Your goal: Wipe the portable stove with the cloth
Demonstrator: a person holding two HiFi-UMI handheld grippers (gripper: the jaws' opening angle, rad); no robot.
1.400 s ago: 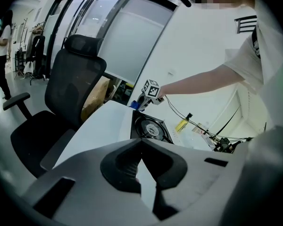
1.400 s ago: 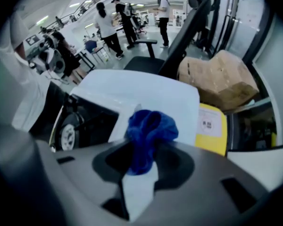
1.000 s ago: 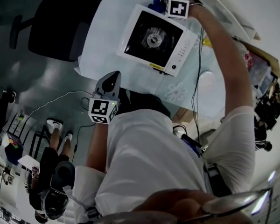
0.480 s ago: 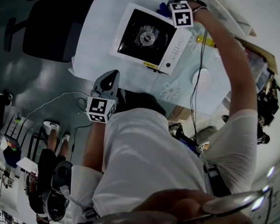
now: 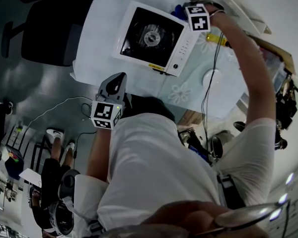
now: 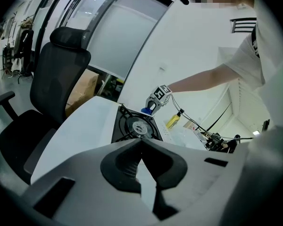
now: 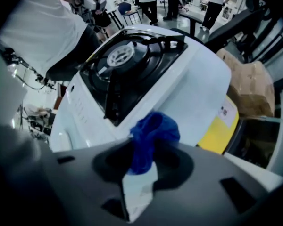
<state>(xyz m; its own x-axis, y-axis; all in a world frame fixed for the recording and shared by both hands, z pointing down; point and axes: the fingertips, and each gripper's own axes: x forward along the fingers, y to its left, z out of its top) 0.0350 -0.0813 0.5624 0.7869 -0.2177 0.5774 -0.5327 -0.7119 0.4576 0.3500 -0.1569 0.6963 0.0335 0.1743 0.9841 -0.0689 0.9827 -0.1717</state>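
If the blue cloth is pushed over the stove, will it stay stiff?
Probably floppy: the cloth bunches into a soft wad where the right gripper pinches it. It seems light, so it may crumple on the stove.

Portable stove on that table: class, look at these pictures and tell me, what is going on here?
A person holds a claw in each hand. The right claw is shut on a bunched blue cloth, right at a far corner of the white portable stove on the table. The left claw is shut on nothing and hangs back by the person's body, near the table's near edge.
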